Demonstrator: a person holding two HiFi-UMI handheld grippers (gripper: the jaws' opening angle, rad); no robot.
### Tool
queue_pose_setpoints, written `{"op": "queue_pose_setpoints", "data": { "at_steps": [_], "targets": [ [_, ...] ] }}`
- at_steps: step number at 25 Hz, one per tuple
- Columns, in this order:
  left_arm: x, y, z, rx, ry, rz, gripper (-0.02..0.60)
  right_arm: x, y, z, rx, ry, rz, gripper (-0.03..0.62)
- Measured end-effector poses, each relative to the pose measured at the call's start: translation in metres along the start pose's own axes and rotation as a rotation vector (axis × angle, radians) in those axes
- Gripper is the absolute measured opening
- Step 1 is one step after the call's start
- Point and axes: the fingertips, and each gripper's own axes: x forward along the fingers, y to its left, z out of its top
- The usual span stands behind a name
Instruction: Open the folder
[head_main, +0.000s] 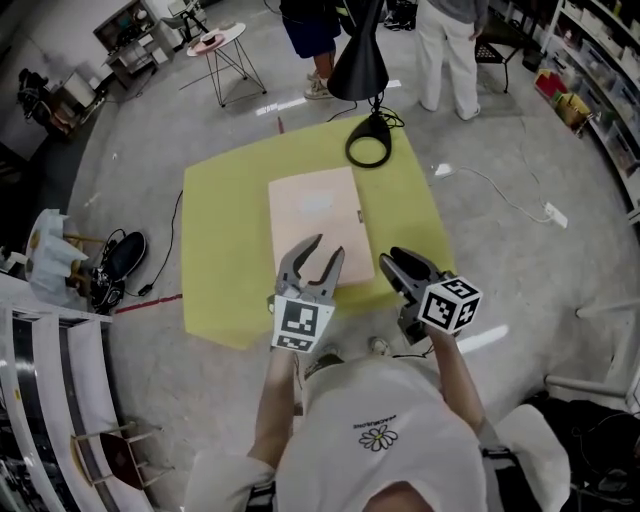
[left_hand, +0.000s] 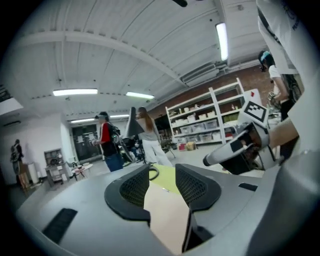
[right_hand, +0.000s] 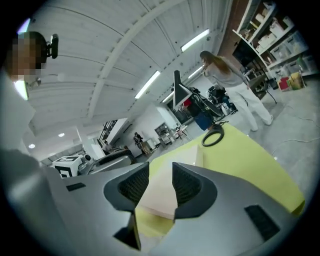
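A pale pink folder (head_main: 318, 225) lies shut and flat on the yellow-green table (head_main: 225, 250). My left gripper (head_main: 322, 258) hovers over the folder's near edge, jaws apart with nothing between them. In the left gripper view the folder (left_hand: 167, 215) shows through the gap of that gripper (left_hand: 162, 182). My right gripper (head_main: 395, 262) hangs just right of the folder's near right corner, open and empty. The right gripper view shows the folder (right_hand: 157, 197) beyond that gripper (right_hand: 160, 182) and slightly left.
A black lamp with a ring base (head_main: 369, 150) and dark shade (head_main: 358, 60) stands at the table's far edge. Two people (head_main: 448, 50) stand beyond it. A round side table (head_main: 218, 45), shelves (head_main: 600, 70) and shoes (head_main: 120, 262) surround the table.
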Motion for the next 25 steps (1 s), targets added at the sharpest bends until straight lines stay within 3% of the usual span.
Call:
{"op": "queue_pose_setpoints", "data": {
  "at_steps": [2, 5, 7, 9, 13, 19, 22, 25],
  "targets": [
    [-0.002, -0.014, -0.015, 0.096, 0.071, -0.094, 0.168, 0.003, -0.005, -0.01, 0.047, 0.022, 0.004, 0.11],
    [-0.006, -0.04, -0.048, 0.305, 0.203, -0.235, 0.2, 0.006, -0.014, -0.025, 0.145, 0.048, 0.027, 0.112],
    [-0.005, -0.049, -0.07, 0.456, 0.287, -0.301, 0.215, 0.011, -0.02, -0.032, 0.221, 0.057, 0.06, 0.112],
    [-0.005, -0.054, -0.09, 0.556, 0.353, -0.338, 0.215, 0.015, -0.025, -0.04, 0.308, 0.072, 0.091, 0.112],
    [-0.013, -0.059, -0.123, 0.597, 0.45, -0.367, 0.215, 0.018, -0.043, -0.068, 0.436, 0.122, 0.064, 0.112],
    [-0.016, -0.052, -0.148, 0.648, 0.518, -0.347, 0.213, 0.021, -0.062, -0.098, 0.572, 0.146, 0.062, 0.096],
    [-0.012, -0.046, -0.155, 0.626, 0.545, -0.331, 0.198, 0.022, -0.069, -0.113, 0.67, 0.151, 0.076, 0.087],
    [-0.011, -0.045, -0.155, 0.615, 0.55, -0.329, 0.198, 0.021, -0.077, -0.121, 0.691, 0.152, 0.092, 0.086]
  ]
}}
